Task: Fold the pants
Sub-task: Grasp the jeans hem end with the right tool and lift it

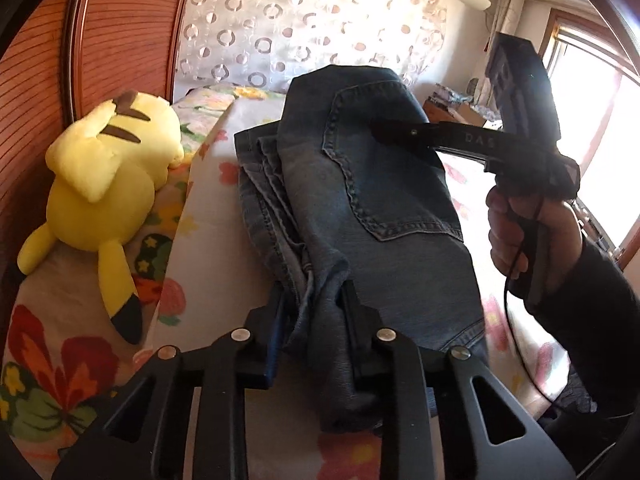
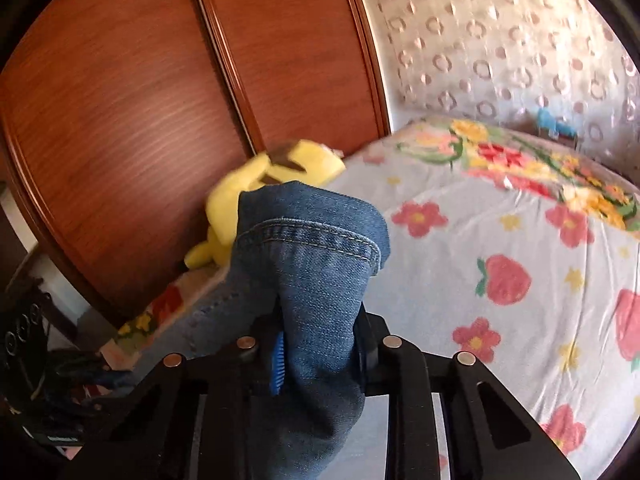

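Broadly, a bed [image 1: 208, 152] with a floral sheet fills both views, with a wooden wardrobe [image 2: 120, 120] on its left and a dotted curtain [image 1: 304, 20] at the far end. On the bed lie the jeans [image 1: 360, 184], folded into a long stack running from near to far, back pocket up, layered edges showing on their left side. A yellow plush [image 1: 108, 184] lies face down to the left of the jeans, against the wardrobe, apart from them.

The left gripper [image 1: 310, 344] sits at the near end of the stack, its jaws narrowed onto a bunched fold of denim. The right gripper [image 2: 320, 356] has its jaws closed to a narrow gap around a thick wad of denim, a hem seam folded over just beyond the fingers [image 2: 278, 356]. From the left wrist view it reaches in from the right over the far part of the jeans, held by a hand [image 1: 520, 228].
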